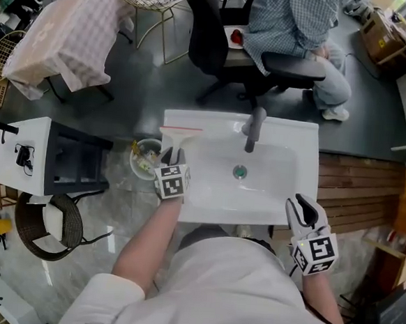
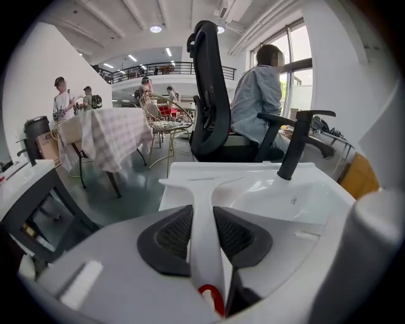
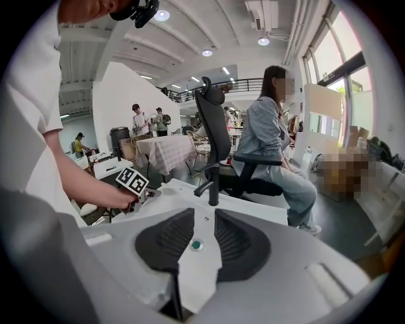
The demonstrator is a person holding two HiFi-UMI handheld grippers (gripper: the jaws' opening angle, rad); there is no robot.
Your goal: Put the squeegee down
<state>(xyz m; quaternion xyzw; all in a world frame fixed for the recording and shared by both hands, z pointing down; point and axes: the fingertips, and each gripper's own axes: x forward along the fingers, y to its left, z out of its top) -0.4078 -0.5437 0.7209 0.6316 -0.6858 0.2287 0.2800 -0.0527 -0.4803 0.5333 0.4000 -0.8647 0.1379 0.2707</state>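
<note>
The white squeegee (image 1: 180, 136) is gripped by its handle in my left gripper (image 1: 173, 155), and its blade lies across the left rim of the white sink (image 1: 213, 120). In the left gripper view the dark pads (image 2: 174, 233) press on both sides of the squeegee handle (image 2: 204, 190), with a red loop at its near end; my left gripper (image 2: 202, 212) is shut on it. My right gripper (image 1: 301, 207) hovers over the sink's front right corner. Its jaws (image 3: 204, 215) stand apart with nothing between them, and the drain (image 3: 196, 245) shows through the gap.
A dark faucet (image 1: 253, 127) rises at the back of the basin. A person sits on a black office chair (image 1: 283, 31) behind the sink. Left of the sink stand a small bin (image 1: 146, 159), a white cabinet (image 1: 28, 154) and a cloth-covered table (image 1: 73, 36). Wooden decking (image 1: 358, 194) lies to the right.
</note>
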